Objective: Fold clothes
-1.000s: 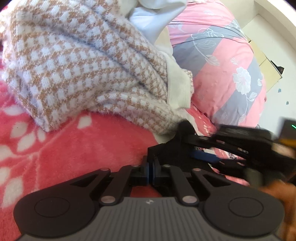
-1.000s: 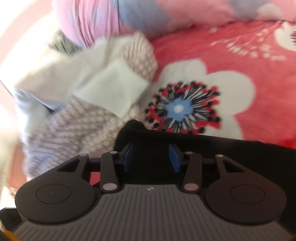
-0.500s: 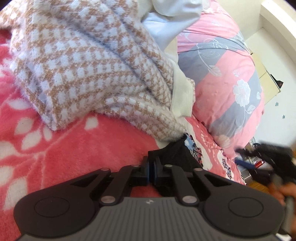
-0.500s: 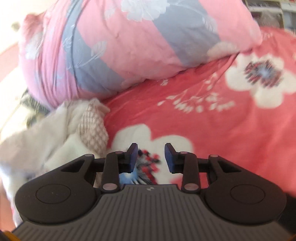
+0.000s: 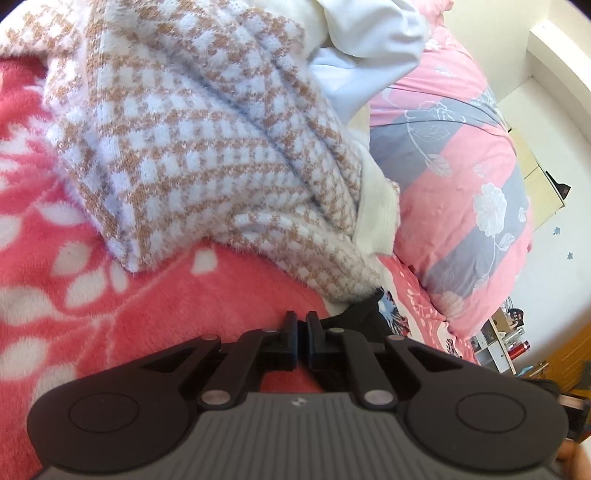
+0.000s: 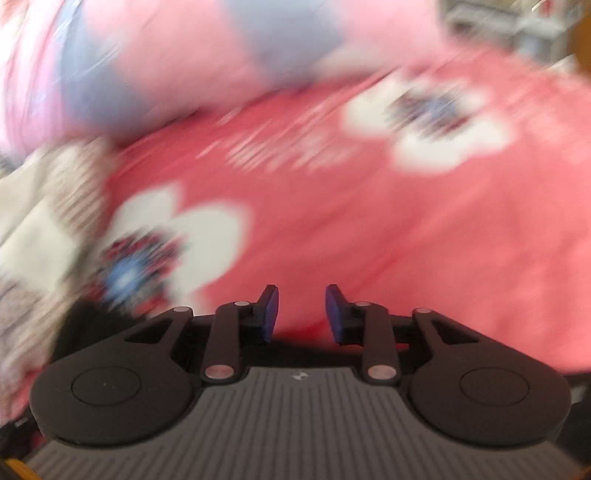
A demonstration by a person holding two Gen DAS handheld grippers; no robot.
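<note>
On the red floral blanket, the landmark here, a brown-and-white houndstooth knit lies heaped across the upper left of the left wrist view, its lower edge resting on the blanket. Behind the knit, a white garment is bunched at the top, cut off by the frame. Just right of the knit, a cream ribbed cuff hangs down toward the blanket. Further right, a pink-and-grey flowered duvet swells up from the blanket's far edge, blocking whatever lies behind it.

The left gripper sits low over the blanket, its jaws pressed together on a fold of black cloth, which peeks out to the right of the fingers, close under the knit's hem. How far that cloth extends is hidden by the gripper body.

In the right wrist view everything is smeared by motion. The right gripper hangs above the blanket, its blue-padded jaws apart and closing, with nothing between them. To its left a dark patch lies on the blanket, too blurred to identify; the knit shows as a pale streak at the left edge.
</note>
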